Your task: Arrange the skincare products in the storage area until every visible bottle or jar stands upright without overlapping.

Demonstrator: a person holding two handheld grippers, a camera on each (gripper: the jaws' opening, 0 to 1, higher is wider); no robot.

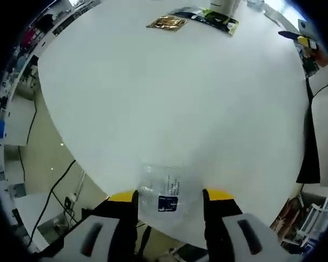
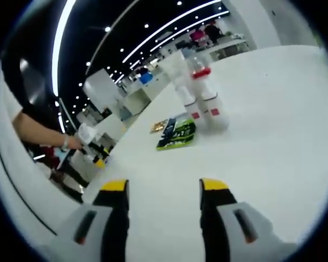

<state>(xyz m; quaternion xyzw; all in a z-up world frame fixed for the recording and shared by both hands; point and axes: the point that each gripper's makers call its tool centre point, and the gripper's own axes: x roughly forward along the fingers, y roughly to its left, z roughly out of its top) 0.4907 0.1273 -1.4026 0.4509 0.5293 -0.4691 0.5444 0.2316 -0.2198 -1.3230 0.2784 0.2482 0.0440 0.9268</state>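
**Left claw pinching clear bottle; right claw spread over counter**

In the left gripper view: left claw (image 1: 169, 197) pinching a clear bottle (image 1: 163, 192) between yellow-tipped jaws, at the near edge of the white counter (image 1: 169, 93). Bottle transparent, with a small dark-blue label and lines of print facing the camera; long axis running up the view, away from the claw and toward the counter's middle, far end faint against the white surface. Cannot tell which end is cap and which is base. Farther out, at the far rim of the counter, a golden-brown sachet (image 1: 165, 23) lying flat, and just beside it a black-and-green packet (image 1: 214, 19), also flat.

In the right gripper view: right claw (image 2: 163, 188) spread, nothing between the jaws, hovering above bare counter (image 2: 273, 136). Beyond it, a green-and-black packet (image 2: 177, 134) lying flat. Past that, two white bottles with red bands (image 2: 205, 103) standing close together, long axes leaning with the tilted view. At left, a person's hand (image 2: 79, 137) and forearm near the counter's edge.
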